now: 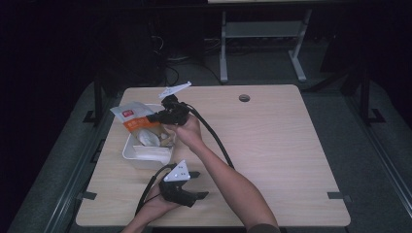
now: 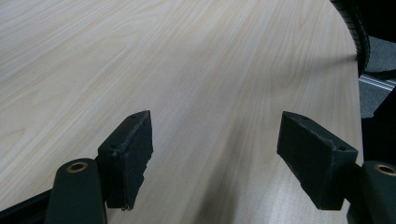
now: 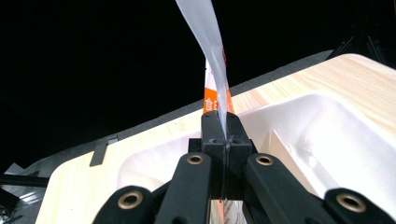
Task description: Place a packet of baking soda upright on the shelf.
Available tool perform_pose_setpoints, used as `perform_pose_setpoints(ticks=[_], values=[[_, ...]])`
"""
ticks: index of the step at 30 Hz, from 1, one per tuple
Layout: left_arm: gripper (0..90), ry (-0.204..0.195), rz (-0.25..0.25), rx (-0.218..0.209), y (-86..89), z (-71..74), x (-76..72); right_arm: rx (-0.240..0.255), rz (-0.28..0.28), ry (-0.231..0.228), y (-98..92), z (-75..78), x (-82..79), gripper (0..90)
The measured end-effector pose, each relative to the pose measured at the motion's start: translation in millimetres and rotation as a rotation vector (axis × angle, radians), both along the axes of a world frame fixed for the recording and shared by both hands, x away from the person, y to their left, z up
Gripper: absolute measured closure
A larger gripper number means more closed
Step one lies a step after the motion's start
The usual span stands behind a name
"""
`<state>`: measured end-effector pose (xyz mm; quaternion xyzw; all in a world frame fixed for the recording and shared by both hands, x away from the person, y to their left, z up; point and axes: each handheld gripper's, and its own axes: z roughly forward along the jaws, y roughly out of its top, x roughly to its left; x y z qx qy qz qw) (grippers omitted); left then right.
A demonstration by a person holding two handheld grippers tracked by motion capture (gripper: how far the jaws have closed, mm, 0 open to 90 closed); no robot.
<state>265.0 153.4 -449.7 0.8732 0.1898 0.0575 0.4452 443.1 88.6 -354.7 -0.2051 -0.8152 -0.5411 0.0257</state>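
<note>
The right gripper (image 3: 223,140) has its jaws pressed together on the thin edge of a pouch (image 1: 132,116), at the upper left of the high view, over the white tray (image 1: 145,158). The pouch looks light, limp and slick, so a flat edge seam seems the safest hold. The left gripper (image 2: 217,154) hangs with jaws spread and empty above the counter (image 2: 196,70).

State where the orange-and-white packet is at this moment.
In the high view the orange-and-white packet is at the table's left side, over the far end of the white tray, pinched in the shut right gripper.
</note>
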Motion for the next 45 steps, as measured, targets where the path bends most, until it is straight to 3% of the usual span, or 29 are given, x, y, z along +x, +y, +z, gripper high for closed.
perform_pose_setpoints(ticks=[5, 12, 18, 24, 28, 34, 45], values=[[26.3, -0.001, -0.002, -0.001, -0.8, -0.2, -0.3, -0.01, -0.011, -0.008, -2.5, -1.3, -0.8, 89.3], [26.3, 0.002, -0.006, 0.003, -2.5, -0.8, -0.6, -0.136, -0.014, -0.033, -2.2, -1.7, -2.0, 83.9], [26.3, 0.005, -0.008, 0.003, -2.6, -1.1, -0.5, -0.209, 0.014, -0.014, -0.2, -9.1, -0.3, 80.0], [26.2, 0.002, -0.007, 0.002, -2.0, -0.7, -0.6, -0.271, 0.045, -0.01, 2.1, -18.6, -2.9, 75.3], [26.2, 0.003, -0.006, -0.002, -1.6, -0.3, -0.8, -0.282, 0.053, -0.008, -1.1, -22.1, -3.7, 74.2], [26.2, 0.006, -0.01, -0.001, -2.4, -0.6, -0.8, -0.358, 0.074, 0.0, -9.6, -34.4, -7.9, 71.7], [26.2, 0.008, -0.012, -0.002, -4.0, -0.8, -0.9, -0.377, 0.066, -0.019, -11.1, -42.2, -13.0, 80.0]])
